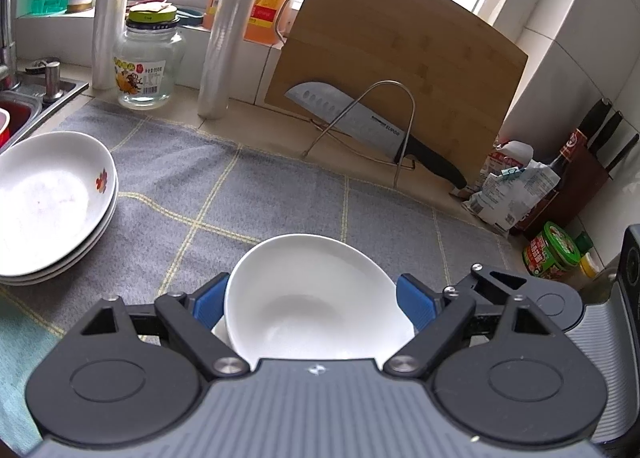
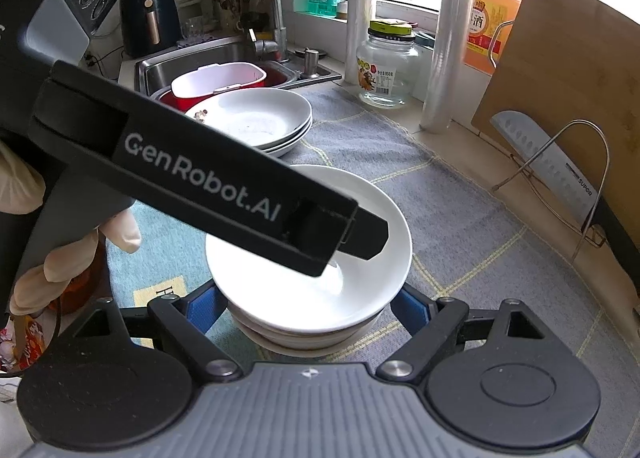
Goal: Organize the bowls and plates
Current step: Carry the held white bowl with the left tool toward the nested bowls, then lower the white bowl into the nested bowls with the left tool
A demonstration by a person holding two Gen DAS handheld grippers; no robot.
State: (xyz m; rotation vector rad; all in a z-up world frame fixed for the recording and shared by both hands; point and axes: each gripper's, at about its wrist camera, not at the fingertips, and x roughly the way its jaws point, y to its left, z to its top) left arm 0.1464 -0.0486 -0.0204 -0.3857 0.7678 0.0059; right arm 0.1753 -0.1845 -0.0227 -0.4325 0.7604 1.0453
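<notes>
A stack of white bowls [image 2: 320,290] stands on the grey checked mat [image 2: 460,226]. In the left wrist view the top white bowl [image 1: 316,298] sits tilted between the wide-apart blue pads [image 1: 414,300] of my left gripper [image 1: 312,304], which is open. The left gripper's black body [image 2: 240,186] reaches over the bowl in the right wrist view. My right gripper [image 2: 308,308] is open, its blue pads [image 2: 202,308] on either side of the stack's base. A stack of white plates [image 1: 52,202] with a flower mark lies at the left; it also shows in the right wrist view [image 2: 260,118].
A sink [image 2: 216,62] with a red tub [image 2: 218,82] lies behind the plates. A glass jar [image 1: 148,58], film rolls [image 1: 228,30], a cutting board [image 1: 396,70], a knife on a wire rack [image 1: 360,118], sauce jars [image 1: 550,250] and a knife block [image 1: 576,186] line the counter's back and right.
</notes>
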